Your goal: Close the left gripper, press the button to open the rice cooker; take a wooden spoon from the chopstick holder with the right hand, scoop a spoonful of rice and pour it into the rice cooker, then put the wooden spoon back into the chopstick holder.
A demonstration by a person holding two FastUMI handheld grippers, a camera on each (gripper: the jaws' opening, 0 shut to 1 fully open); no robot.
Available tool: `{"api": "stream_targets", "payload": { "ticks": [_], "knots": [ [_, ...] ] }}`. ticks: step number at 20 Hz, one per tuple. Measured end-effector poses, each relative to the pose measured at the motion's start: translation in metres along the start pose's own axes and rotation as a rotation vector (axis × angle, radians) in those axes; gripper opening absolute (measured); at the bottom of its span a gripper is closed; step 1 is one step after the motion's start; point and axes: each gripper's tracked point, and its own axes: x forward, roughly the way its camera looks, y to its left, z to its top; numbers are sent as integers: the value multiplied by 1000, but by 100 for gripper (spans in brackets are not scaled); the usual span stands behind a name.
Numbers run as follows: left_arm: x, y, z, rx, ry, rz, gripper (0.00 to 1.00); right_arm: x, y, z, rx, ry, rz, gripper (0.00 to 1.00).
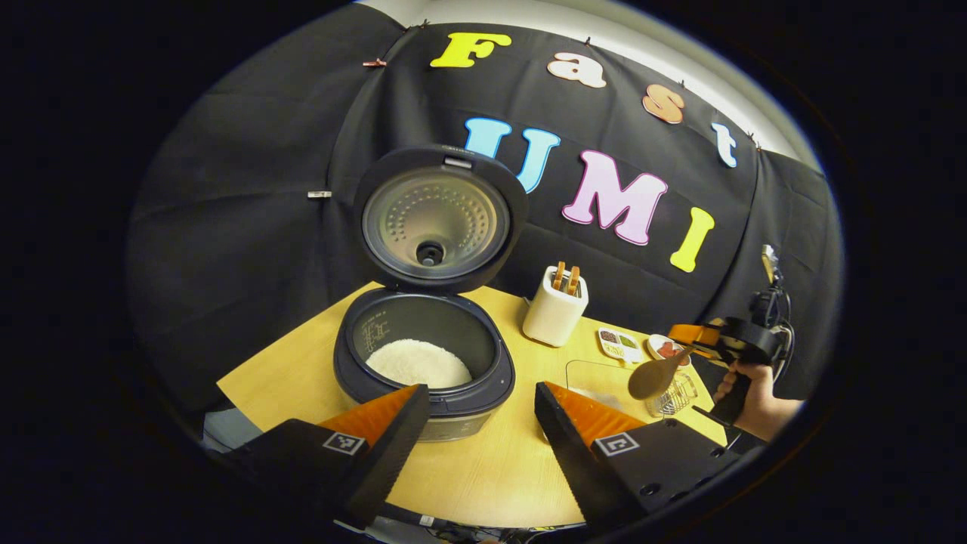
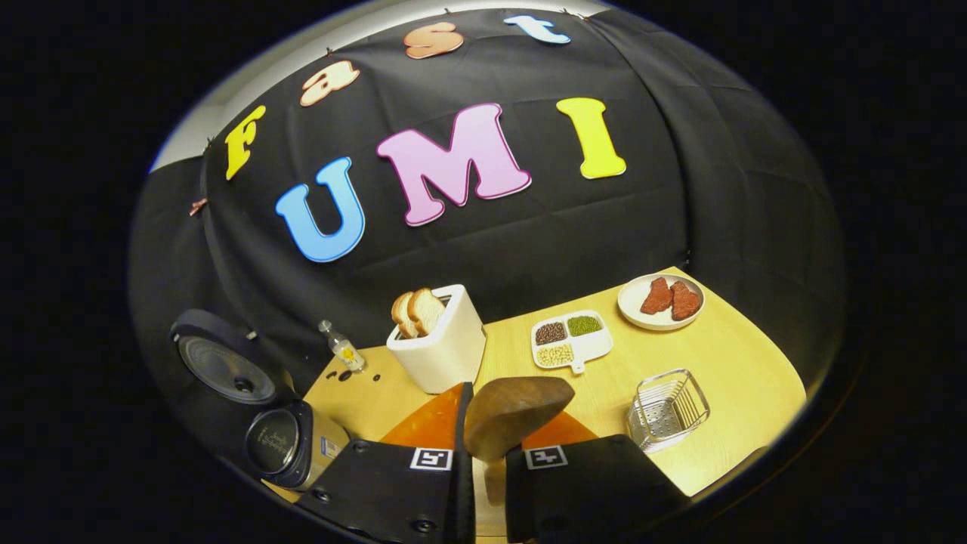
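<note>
On your left, the rice cooker [image 1: 423,363] stands open on the table [image 1: 491,468] with rice inside, your left gripper [image 1: 476,423] parted and empty. Rightward, your right gripper [image 2: 483,461] clamps the wooden spoon [image 2: 514,412].

We note table [image 1: 483,468]: pale wood-look top, smooth, low sheen. Rice cooker [image 1: 423,355]: dark plastic shell, satin; lid [image 1: 434,219] inner plate bare metal, dimpled, reflective; rice [image 1: 418,364] inside, white, granular, matt. Wooden spoon [image 2: 514,412]: brown wood, smooth, matt. Wire basket [image 2: 668,408]: bright polished metal. White holder [image 2: 442,340]: smooth, matt, looks plastic. Divided tray [image 2: 574,340] and round plate [image 2: 661,302]: white, glossy, material unclear. Small bottle [image 2: 341,346]: clear, shiny. Booth wall [image 2: 589,227]: black cloth, matt, creased.
</note>
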Motion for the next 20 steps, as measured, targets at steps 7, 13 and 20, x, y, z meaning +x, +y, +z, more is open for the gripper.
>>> {"api": "stream_targets", "payload": {
  "ticks": [7, 13, 20],
  "knots": [
    [23, 15, -26, -22, 52, -38, 95, 27, -17, -49, -165, 11, -93, 20],
    [36, 28, -26, -13, 61, -37, 95, 27, -3, -81, -185, 24, -118, 20],
    [41, 39, -21, -47, 60, -23, 95, 27, 76, -115, -88, 107, 17, 20]
  ]
}}
